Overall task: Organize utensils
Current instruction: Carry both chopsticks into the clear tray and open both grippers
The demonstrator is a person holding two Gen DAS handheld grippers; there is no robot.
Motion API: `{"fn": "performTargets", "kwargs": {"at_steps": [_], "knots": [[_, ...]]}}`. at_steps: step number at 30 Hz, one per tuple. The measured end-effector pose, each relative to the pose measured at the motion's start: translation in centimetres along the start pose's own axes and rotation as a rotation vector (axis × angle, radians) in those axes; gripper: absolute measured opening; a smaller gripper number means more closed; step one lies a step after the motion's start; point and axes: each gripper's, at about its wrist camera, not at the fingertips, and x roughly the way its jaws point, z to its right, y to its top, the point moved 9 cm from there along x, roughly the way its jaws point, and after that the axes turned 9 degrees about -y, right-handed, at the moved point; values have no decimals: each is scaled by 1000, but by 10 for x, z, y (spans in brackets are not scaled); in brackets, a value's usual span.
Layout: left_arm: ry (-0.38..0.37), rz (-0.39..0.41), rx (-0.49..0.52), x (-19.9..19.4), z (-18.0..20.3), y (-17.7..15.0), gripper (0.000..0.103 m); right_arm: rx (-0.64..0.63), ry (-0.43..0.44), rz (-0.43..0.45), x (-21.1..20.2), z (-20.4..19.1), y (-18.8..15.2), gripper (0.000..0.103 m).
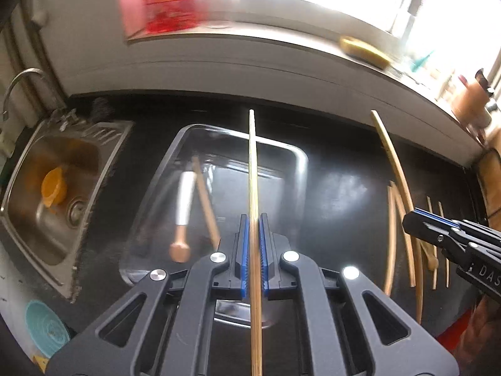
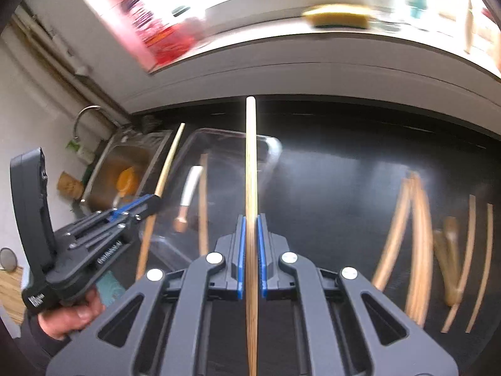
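Note:
My left gripper [image 1: 254,219] is shut on a bamboo chopstick [image 1: 253,169] and holds it above a clear glass tray [image 1: 300,163] on the black counter. The tray holds a wooden stick [image 1: 205,200] and a white-handled utensil [image 1: 184,200]. My right gripper [image 2: 250,221] is shut on another bamboo chopstick [image 2: 251,156], right of the tray [image 2: 272,150]. The left gripper also shows in the right wrist view [image 2: 153,202], with its chopstick [image 2: 167,164]. The right gripper shows at the right edge of the left wrist view [image 1: 413,219]. Several wooden utensils [image 2: 416,244] lie on the counter to the right.
A steel sink [image 1: 34,225] with an orange cup [image 1: 54,189] and a tap [image 1: 18,84] lies left of the tray. A white sill behind the counter carries a red packet [image 1: 166,3], a yellow sponge [image 1: 364,50] and jars. A teal mat [image 1: 45,329] lies near left.

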Motion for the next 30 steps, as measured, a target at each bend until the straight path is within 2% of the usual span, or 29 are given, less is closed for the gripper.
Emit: {"fn": "performTargets", "kwargs": {"at_steps": [4, 9, 15, 22, 26, 30], "knots": [[4, -6, -22, -4, -35, 3, 6, -6, 27, -20, 20, -45, 8, 8], [-17, -23, -45, 3, -58, 6, 6, 2, 29, -44, 43, -71, 18, 8], [-87, -36, -124, 33, -71, 10, 6, 52, 52, -74, 74, -77, 26, 8], [-59, -95, -112, 75, -88, 6, 6, 52, 30, -172, 133, -78, 29, 8], [-82, -122, -140, 93, -95, 4, 6, 57, 54, -249, 157, -78, 27, 8], [-94, -127, -147, 102, -95, 7, 6, 54, 58, -287, 173, -79, 30, 8]]}}
